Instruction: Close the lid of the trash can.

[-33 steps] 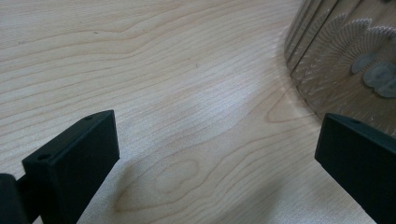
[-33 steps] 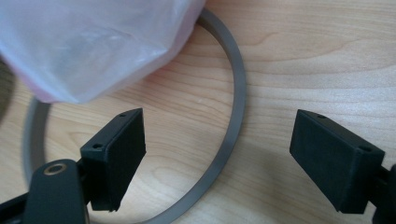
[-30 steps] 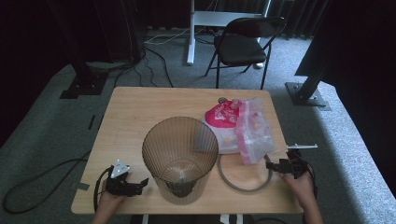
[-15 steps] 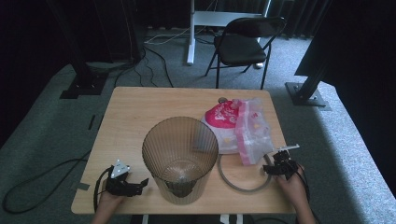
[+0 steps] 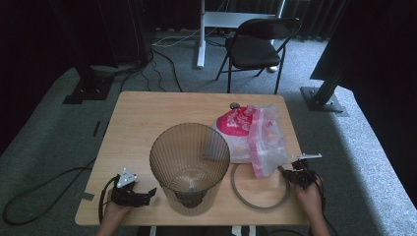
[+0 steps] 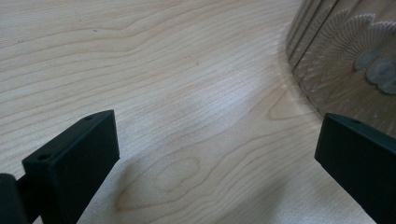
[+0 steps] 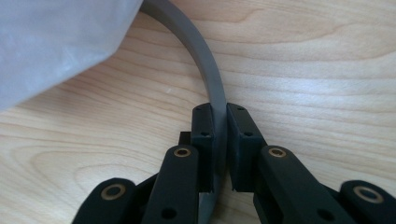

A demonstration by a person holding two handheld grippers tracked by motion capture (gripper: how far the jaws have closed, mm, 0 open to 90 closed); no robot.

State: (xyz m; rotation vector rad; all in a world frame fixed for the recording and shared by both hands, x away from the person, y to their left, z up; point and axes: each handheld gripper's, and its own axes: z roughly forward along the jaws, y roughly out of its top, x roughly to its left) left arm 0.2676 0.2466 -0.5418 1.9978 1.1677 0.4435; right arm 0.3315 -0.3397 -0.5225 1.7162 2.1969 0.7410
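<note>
A flat grey ring [image 5: 236, 189] lies on the wooden table [image 5: 147, 118] to the right of a ribbed, translucent brown bin [image 5: 189, 162]. My right gripper [image 5: 295, 176] is at the ring's right edge; its jaws have just been closing. In the right gripper view it [image 7: 218, 135] is shut on the ring [image 7: 205, 60], pads pressed on both sides of the band. My left gripper [image 5: 147, 193] rests near the table's front left, beside the bin's base. In the left gripper view it [image 6: 217, 158] stands wide open over bare wood, with the bin's wall [image 6: 345, 60] at the upper right.
A clear plastic bag with pink contents [image 5: 255, 135] lies behind the ring, its corner overlapping the ring's far side [image 7: 56, 42]. A folding chair [image 5: 255, 49] and stand bases sit on the carpet beyond the table. The table's front edge is close to both hands.
The right gripper has shifted slightly in toward the ring and closed its jaws on the ring's right edge. The left gripper has stayed put.
</note>
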